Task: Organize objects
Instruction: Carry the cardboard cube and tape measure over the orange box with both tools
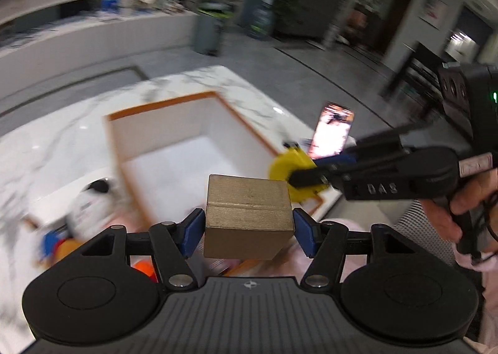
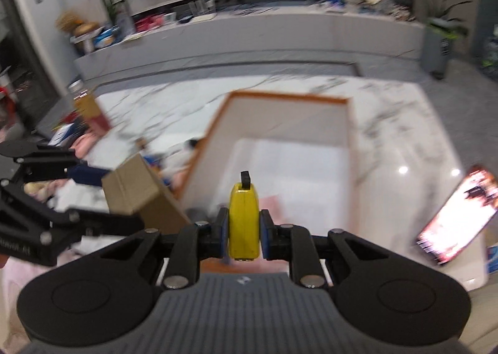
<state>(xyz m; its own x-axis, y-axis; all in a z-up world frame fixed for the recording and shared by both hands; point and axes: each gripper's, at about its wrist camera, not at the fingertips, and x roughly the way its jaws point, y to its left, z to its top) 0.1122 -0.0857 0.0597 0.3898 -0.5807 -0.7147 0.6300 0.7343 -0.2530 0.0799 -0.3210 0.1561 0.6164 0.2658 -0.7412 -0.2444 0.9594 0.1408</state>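
While each tool [image 1: 248, 225] [image 2: 243, 231] clamps cardboard box [image 1: 249, 217] and yellow disc [image 2: 243, 223], white bin [image 2: 350, 123] gapes empty.

Dim indoor light, motion blur, fisheye bending, table [image 2: 389, 123] glare

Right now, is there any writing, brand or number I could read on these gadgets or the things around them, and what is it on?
"DAS": raised letters on the black right gripper, seen from the left wrist view.
White label on that gripper's body: print too blurred to read.
Lit phone on the marble table: screen too blurred to read.
Brown box and yellow object: no text visible.
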